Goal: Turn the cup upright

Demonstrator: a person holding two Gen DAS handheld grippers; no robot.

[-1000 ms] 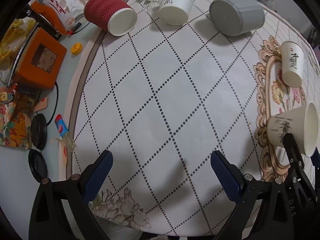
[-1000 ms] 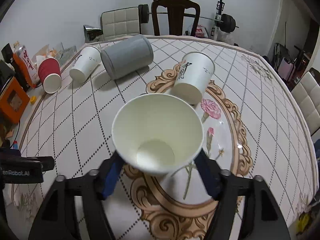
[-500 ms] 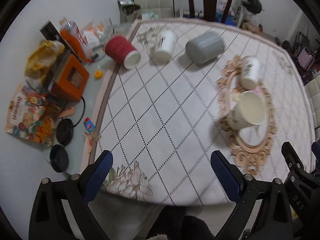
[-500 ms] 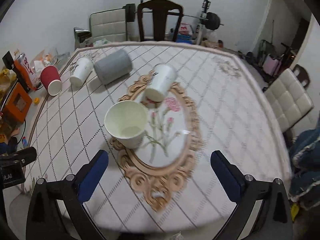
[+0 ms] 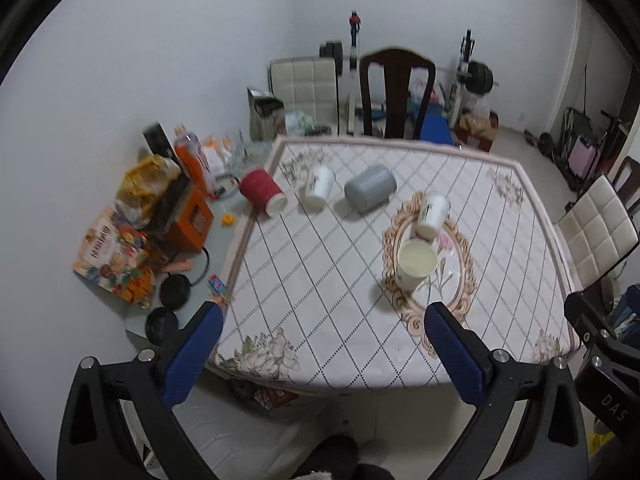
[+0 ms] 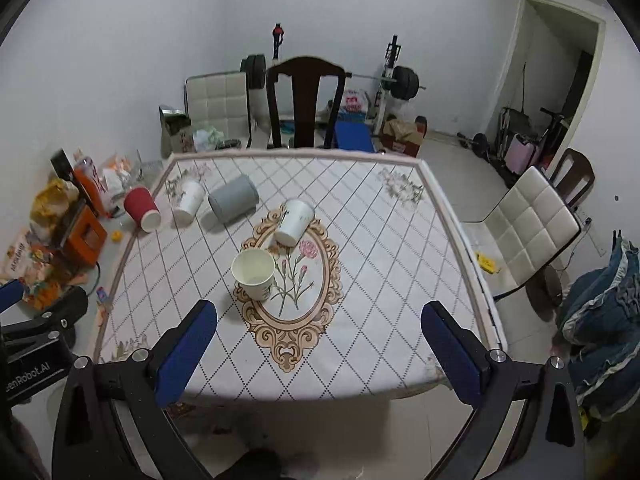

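Five cups sit on the tabletop [image 6: 372, 240], which wears a diamond-patterned cloth with an oval floral medallion at its middle. One white paper cup [image 6: 254, 274] [image 5: 416, 263] stands upright, mouth up, on the near left edge of the medallion. The other four lie on their sides: a second white cup [image 6: 295, 221] [image 5: 431, 210] just beyond it on the medallion's far edge, a grey cup [image 6: 233, 198] [image 5: 370, 188] further left, a third white cup [image 6: 188, 201] [image 5: 319, 187] beside that, and one red ribbed cup [image 6: 142, 209] [image 5: 263, 192] at the far left edge. Both tools hang back off the near edge, above the floor. The left tool [image 5: 320, 354] has its two blue pads spread wide with nothing between them; the right tool [image 6: 320, 354] is likewise spread and empty.
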